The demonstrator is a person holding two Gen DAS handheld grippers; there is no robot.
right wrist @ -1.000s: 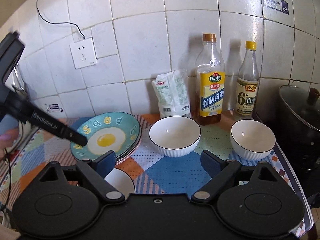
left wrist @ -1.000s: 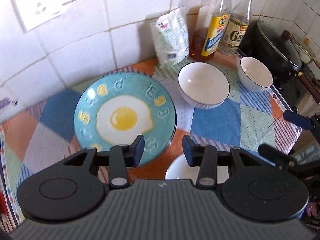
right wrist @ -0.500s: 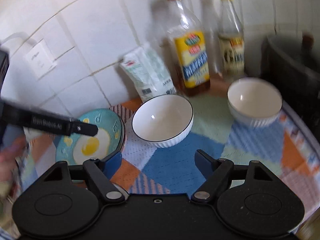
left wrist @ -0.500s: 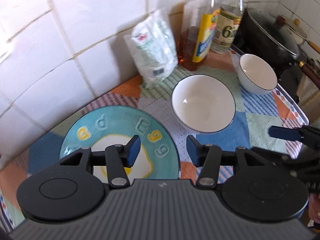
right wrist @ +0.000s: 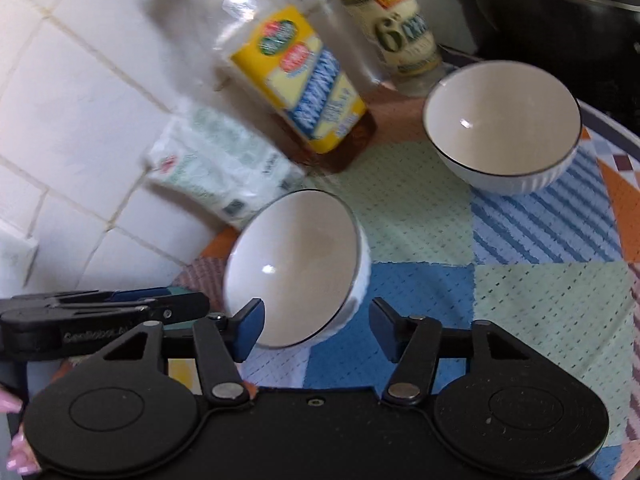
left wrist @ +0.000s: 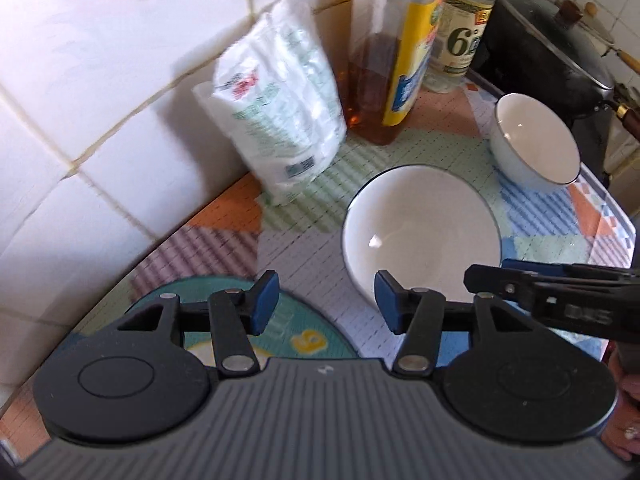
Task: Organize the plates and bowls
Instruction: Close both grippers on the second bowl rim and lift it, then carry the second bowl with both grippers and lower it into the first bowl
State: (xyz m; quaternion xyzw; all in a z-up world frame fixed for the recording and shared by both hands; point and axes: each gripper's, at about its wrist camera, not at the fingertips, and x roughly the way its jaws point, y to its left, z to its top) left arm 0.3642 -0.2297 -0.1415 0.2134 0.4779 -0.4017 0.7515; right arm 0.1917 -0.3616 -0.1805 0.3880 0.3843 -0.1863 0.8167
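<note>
Both our grippers dropped toward near bowl; right gripper closing, rim between jaws, ungripped; left gripper half-open, empty.

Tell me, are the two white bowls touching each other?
Apart. The right wrist view shows a wide strip of patterned mat between the near bowl and the far bowl.

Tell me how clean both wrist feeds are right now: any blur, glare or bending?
Left wrist: white packet smeared, near bowl fairly sharp with a small glint, tile lines bowed by the fisheye. Right wrist: yellow-label bottle and packet motion-blurred, far bowl clearer, scene tilted.
</note>
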